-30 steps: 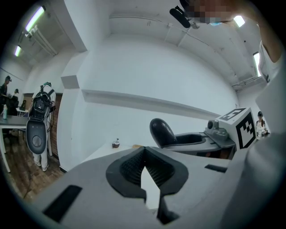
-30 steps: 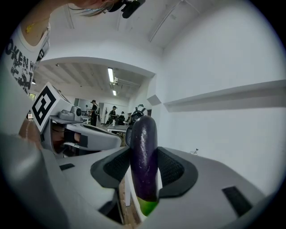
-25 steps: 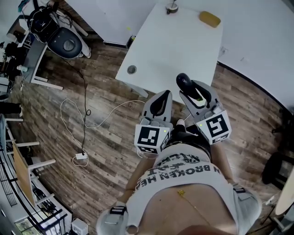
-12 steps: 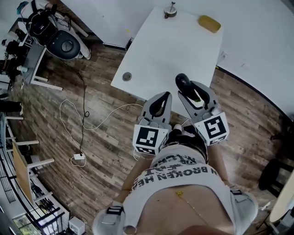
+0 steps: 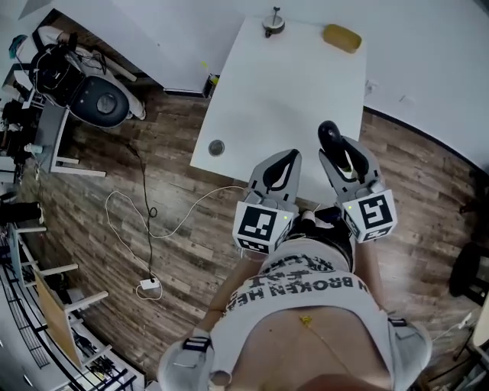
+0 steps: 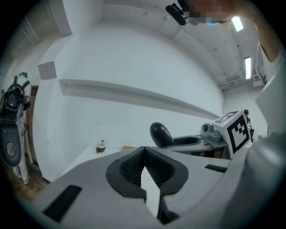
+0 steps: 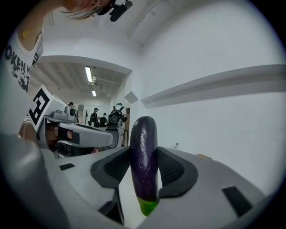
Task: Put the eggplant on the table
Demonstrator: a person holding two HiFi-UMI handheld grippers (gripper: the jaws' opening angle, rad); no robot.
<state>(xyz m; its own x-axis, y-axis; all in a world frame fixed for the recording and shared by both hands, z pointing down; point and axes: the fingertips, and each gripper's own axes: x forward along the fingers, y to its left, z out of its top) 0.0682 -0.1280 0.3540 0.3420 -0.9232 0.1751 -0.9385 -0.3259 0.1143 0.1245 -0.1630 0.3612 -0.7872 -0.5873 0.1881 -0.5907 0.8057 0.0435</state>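
A dark purple eggplant (image 7: 144, 161) with a green stem end stands upright between the pads of my right gripper (image 7: 144, 152), which is shut on it. In the head view the eggplant (image 5: 328, 136) pokes out beyond the right gripper (image 5: 341, 153), above the near edge of the white table (image 5: 283, 84). My left gripper (image 5: 289, 155) is alongside it on the left, its tips touching and nothing between them. In the left gripper view the left gripper (image 6: 144, 148) is shut, and the eggplant (image 6: 161, 134) shows to its right.
A yellow sponge-like block (image 5: 341, 37) and a small round pot (image 5: 271, 23) sit at the table's far end. A round grommet (image 5: 216, 147) marks its near left corner. A white cable (image 5: 145, 221) and plug (image 5: 149, 284) lie on the wood floor. A black-and-white device (image 5: 99, 99) stands at the left.
Both grippers have travelled forward with the person toward the table. The eggplant stays clamped in the right gripper and the left stays shut.
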